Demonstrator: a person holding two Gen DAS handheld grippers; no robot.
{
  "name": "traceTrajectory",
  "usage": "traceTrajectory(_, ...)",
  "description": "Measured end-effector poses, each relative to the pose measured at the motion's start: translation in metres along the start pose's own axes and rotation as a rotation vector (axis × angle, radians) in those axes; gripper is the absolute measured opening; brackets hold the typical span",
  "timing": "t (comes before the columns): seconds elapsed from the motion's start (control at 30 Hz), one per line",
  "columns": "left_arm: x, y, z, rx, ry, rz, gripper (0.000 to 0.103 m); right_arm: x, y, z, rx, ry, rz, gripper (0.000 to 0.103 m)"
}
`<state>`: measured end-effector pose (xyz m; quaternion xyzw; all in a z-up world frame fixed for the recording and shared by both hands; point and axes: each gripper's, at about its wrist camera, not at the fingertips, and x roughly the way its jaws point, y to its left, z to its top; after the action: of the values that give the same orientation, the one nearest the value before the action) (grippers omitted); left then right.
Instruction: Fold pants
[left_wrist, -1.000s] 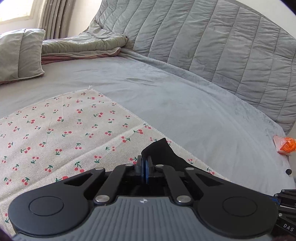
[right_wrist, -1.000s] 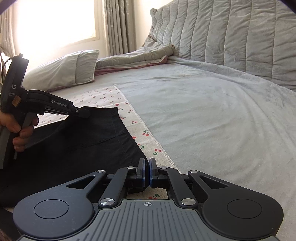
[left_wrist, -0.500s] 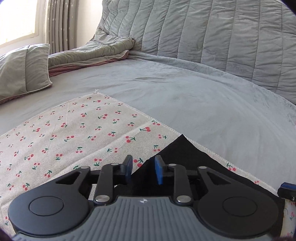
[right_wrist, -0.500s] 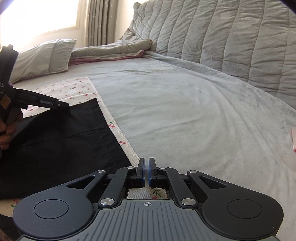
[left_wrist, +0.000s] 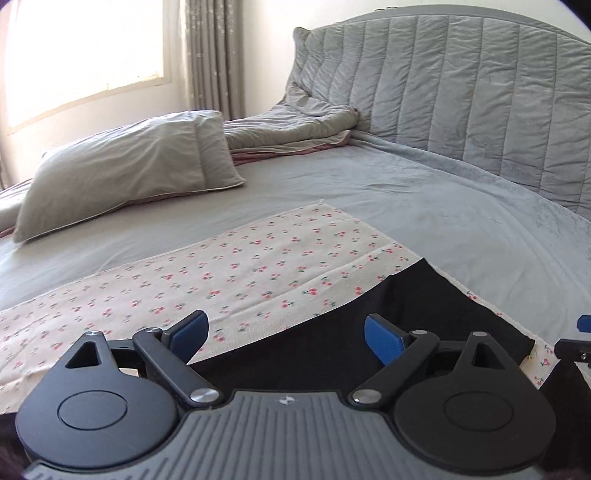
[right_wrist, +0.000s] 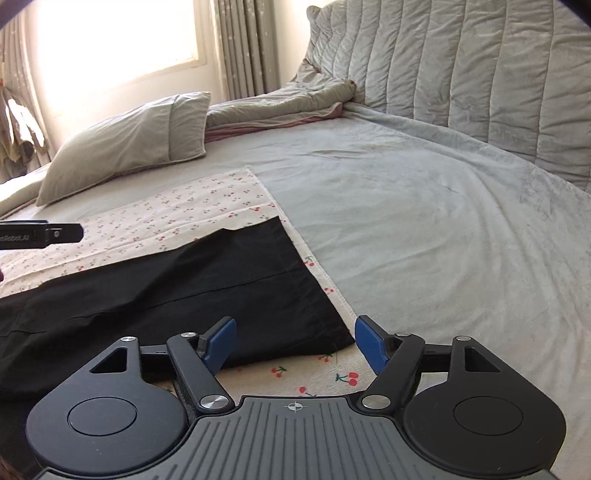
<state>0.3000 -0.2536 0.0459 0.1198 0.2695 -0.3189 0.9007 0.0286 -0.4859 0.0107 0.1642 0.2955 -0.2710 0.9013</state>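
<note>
The black pants (right_wrist: 177, 291) lie flat on a cherry-print cloth (right_wrist: 177, 218) on the bed, hem end toward the right. In the left wrist view the pants (left_wrist: 406, 321) lie just ahead of my left gripper (left_wrist: 291, 336), which is open and empty above their edge. My right gripper (right_wrist: 295, 343) is open and empty, just above the hem corner near the cloth's right edge. The left gripper's tip (right_wrist: 55, 234) shows at the left of the right wrist view.
A grey pillow (left_wrist: 122, 166) and a bunched grey blanket (left_wrist: 291, 129) lie at the far side of the bed. A quilted grey headboard (left_wrist: 461, 92) stands at the back right. Grey bedsheet (right_wrist: 424, 221) stretches right of the cloth.
Both grippers were shut on the pants' hem one second ago. The left opened first, then the right; both have let go and drawn back, and the pants now lie flat.
</note>
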Motion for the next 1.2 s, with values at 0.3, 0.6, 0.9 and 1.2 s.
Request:
traceTrajectory(0.3,-0.116,0.088,-0.057,-0.121,0.031,0.272,0.103,-0.037,0.062,0.013,-0.097,0.016,0.073,0.086)
traceTrajectory(0.6,-0.193,0.154,-0.114,-0.262,0.062,0.472,0.103,-0.052,0.135,0.011,-0.193,0.061,0.234,0.092)
traceTrajectory(0.9,-0.239,0.204,-0.200,-0.335,0.158,0.666,0.103,-0.074,0.222,-0.035,-0.323,0.206,0.520,0.092)
traceTrajectory(1.2,-0.289,0.252,-0.280,-0.624,0.211,0.631,0.084,-0.119,0.314,-0.141,-0.615,0.302,0.841,0.087)
